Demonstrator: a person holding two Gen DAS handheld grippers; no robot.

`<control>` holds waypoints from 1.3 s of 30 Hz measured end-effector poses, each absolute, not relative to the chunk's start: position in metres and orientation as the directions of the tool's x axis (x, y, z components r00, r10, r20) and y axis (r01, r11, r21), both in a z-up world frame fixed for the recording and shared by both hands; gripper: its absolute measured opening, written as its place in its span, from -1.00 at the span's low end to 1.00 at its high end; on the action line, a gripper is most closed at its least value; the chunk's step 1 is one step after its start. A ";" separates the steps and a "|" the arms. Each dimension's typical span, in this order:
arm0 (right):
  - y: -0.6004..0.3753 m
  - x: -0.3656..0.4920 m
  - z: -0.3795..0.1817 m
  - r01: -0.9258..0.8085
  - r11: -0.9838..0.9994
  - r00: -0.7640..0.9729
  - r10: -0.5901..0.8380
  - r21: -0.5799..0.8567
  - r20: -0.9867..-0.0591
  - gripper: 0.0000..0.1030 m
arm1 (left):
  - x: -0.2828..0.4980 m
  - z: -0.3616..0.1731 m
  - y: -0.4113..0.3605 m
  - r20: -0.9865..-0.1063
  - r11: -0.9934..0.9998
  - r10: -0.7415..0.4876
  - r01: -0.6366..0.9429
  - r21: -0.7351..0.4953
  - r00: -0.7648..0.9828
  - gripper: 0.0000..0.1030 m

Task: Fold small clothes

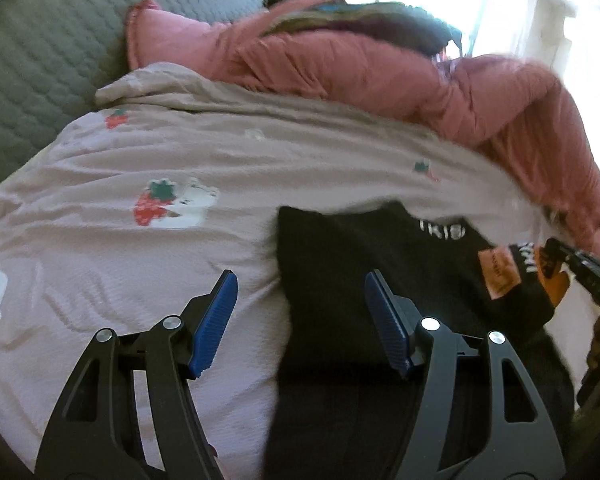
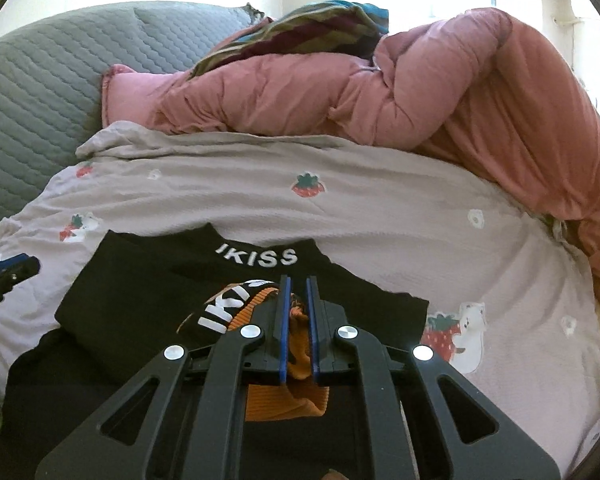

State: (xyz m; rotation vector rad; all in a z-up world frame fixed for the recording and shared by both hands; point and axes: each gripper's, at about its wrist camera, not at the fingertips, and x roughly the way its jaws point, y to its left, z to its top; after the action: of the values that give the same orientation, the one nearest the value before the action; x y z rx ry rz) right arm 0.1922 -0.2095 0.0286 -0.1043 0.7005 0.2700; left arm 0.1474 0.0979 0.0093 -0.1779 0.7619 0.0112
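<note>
A black garment (image 1: 380, 248) (image 2: 140, 292) with white "IKISS" lettering lies partly folded on a pale bedspread (image 1: 140, 168) (image 2: 380, 208) printed with strawberries. Its orange ribbed part (image 2: 284, 400) (image 1: 556, 284) is pinched between the blue pads of my right gripper (image 2: 298, 282), which is shut on it near the garment's right side. My left gripper (image 1: 302, 280) is open above the garment's left edge, with nothing between its fingers. Each gripper shows at the edge of the other's view: the right gripper (image 1: 580, 268) and the left gripper (image 2: 8, 268).
A bulky pink quilt (image 1: 340, 60) (image 2: 460, 92) is heaped along the far side of the bed, with a striped cloth (image 2: 300, 28) on top. A grey quilted cushion (image 1: 40, 40) (image 2: 40, 80) rises at the left. Bright window light lies behind.
</note>
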 end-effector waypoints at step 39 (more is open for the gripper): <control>-0.249 0.160 -0.050 -0.143 0.986 0.553 0.151 0.086 -0.819 -0.54 | 0.183 -0.053 0.051 -0.780 0.993 -0.115 0.040 -0.115 0.615 0.16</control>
State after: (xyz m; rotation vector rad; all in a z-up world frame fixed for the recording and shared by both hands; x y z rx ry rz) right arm 0.1599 -0.2493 -0.0502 0.0096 0.9692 0.1740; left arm 0.1833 0.0514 -0.0531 -0.0886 0.9049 -0.0894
